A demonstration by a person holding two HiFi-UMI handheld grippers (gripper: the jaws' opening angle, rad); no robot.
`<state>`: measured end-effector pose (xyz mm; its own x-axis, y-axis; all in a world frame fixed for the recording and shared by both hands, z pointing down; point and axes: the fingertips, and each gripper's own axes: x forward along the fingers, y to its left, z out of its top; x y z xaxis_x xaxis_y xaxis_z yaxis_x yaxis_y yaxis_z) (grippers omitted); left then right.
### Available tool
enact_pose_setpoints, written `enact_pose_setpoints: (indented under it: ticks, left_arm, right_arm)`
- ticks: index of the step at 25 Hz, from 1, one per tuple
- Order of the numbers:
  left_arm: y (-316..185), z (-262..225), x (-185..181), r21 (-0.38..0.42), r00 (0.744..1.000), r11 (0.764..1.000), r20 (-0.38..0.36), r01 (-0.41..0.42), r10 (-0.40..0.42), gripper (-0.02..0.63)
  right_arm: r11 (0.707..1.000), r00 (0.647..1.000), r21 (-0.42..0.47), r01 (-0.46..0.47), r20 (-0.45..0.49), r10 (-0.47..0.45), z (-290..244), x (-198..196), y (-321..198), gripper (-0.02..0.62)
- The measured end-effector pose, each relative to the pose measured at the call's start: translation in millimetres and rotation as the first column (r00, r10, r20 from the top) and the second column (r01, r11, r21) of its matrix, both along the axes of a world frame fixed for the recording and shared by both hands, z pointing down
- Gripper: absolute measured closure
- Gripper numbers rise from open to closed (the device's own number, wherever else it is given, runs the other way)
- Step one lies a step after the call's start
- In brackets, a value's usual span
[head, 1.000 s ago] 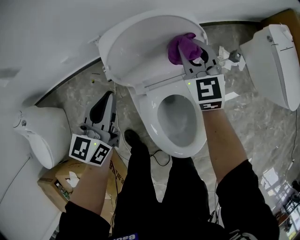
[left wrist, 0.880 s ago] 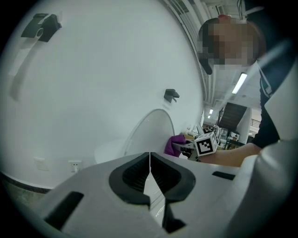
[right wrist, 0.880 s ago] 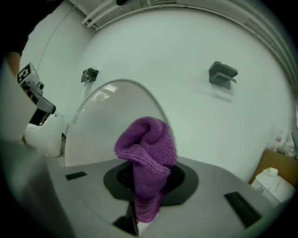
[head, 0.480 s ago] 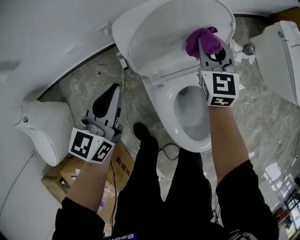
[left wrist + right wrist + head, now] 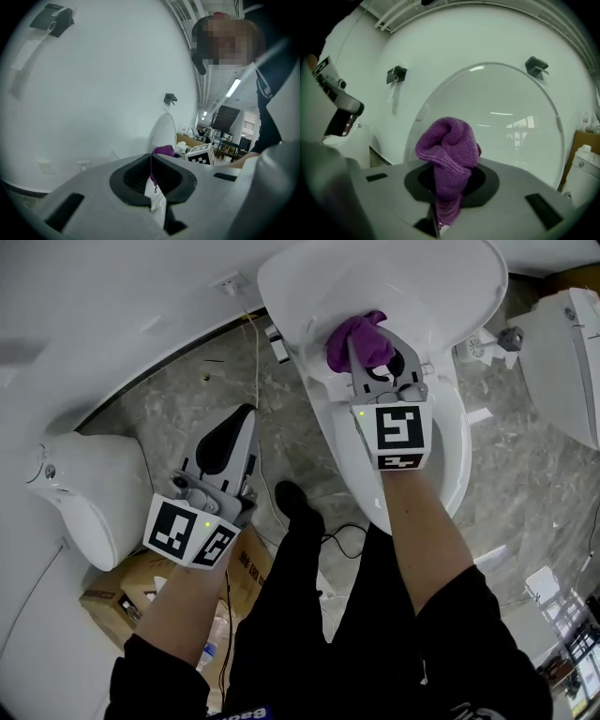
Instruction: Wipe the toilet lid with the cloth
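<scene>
My right hand-held gripper [image 5: 367,357], clenched on the cloth [image 5: 356,337], has the toilet lid [image 5: 422,287] straight ahead; my left hand-held gripper [image 5: 239,423], clenched empty, sits well left of that lid.

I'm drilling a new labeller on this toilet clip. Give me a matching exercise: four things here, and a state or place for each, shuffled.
1. cloth
2. left gripper
3. toilet lid
4. cardboard box

A. raised open
B. on the floor
C. shut, empty
D. clamped in the right gripper

Pairs: 1-D, 2-C, 3-A, 4-B
</scene>
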<state>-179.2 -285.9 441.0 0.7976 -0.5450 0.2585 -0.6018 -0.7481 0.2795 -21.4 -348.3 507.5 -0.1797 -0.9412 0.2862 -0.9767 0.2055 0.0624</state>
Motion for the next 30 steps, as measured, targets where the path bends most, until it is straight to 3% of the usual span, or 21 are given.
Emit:
enact_pose_setpoints:
  ticks: [4,7,13,17,21,25,30]
  left_arm:
    - [10,1,0,0.003,1.0,1.0,0.012,0.013,-0.013,0.581]
    - [15,4,3,0.0,0.998,0.999,0.03,0.052,-0.052,0.581]
    - [20,9,22,0.011,0.986,0.988,0.072,0.153,-0.153,0.581]
    - [19,14,40,-0.001,0.956,0.956,0.029,0.292,-0.292,0.581]
    - [23,20,68,-0.022,0.95,0.949,-0.009,0.313,-0.313,0.581]
    - [28,27,85,-0.011,0.972,0.972,-0.012,0.235,-0.235,0.581]
    - [42,34,63,0.006,0.988,0.988,0.0,0.152,-0.152,0.581]
  right_arm:
    - [0.988,0.987,-0.003,0.155,-0.034,-0.155,6,-43,7,0.535]
    - [0.964,0.959,-0.023,0.267,-0.095,-0.267,12,-46,11,0.535]
    - [0.962,0.961,-0.041,0.268,-0.065,-0.27,28,41,3,0.535]
    - [0.965,0.96,-0.052,0.258,-0.098,-0.262,37,107,3,0.535]
    - [0.974,0.962,-0.062,0.217,-0.155,-0.224,46,162,7,0.535]
    - [0.995,0.989,-0.081,0.051,-0.132,-0.062,63,207,11,0.535]
    - [0.99,0.992,-0.109,-0.089,-0.105,0.077,95,197,16,0.535]
